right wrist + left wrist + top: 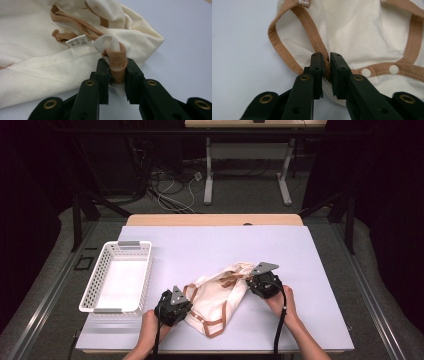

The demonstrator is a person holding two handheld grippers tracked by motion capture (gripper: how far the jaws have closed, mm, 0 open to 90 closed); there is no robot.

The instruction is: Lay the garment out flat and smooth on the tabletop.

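Jaws of the left gripper (325, 62) pinch the tan trim (327, 68) of a soft cream bodysuit (220, 295) lying mid-surface; the right gripper (117, 67) clamps another trim fold. Light and limp, it is best held by the stitched edges.

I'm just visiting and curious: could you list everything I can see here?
garment: one, cream with tan trim and white snaps, crumpled on the mat near the front edge
basket: one, white plastic, on the mat's left side
mat: one, pale lilac, covering the table
table: one, light wood
left gripper: one, black, jaws pinching the tan trim
right gripper: one, black, jaws pinching a folded tan strap
hands: two, holding the grippers
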